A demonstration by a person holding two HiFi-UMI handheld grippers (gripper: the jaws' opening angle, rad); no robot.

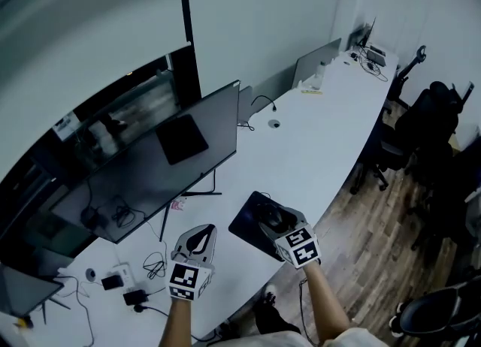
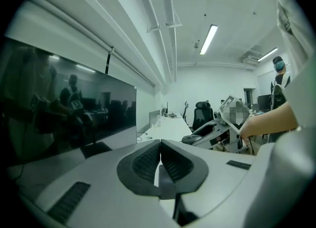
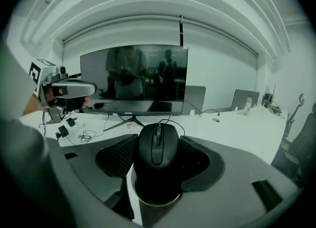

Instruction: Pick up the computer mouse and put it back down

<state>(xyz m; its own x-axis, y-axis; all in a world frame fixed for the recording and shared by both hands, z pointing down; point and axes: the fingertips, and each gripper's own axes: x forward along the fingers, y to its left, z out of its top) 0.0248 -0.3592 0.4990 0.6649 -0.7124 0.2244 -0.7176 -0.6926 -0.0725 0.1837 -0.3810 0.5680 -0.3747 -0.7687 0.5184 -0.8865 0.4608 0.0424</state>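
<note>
Two grippers: the right gripper [image 1: 271,218] clamps one computer mouse [image 3: 157,155]; the left gripper [image 2: 160,149] is pinched closed.

Long white desk [image 1: 331,135], black chairs [image 1: 436,113], seemingly wood floor [image 1: 368,248].

Glossy plastic mouse [image 3: 157,158], smooth white table [image 1: 323,143]

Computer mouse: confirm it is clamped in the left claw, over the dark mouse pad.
Not right: the computer mouse is clamped in the right claw, over the dark mouse pad. The right gripper view shows it between that claw's pads; the left claw is shut on nothing.
</note>
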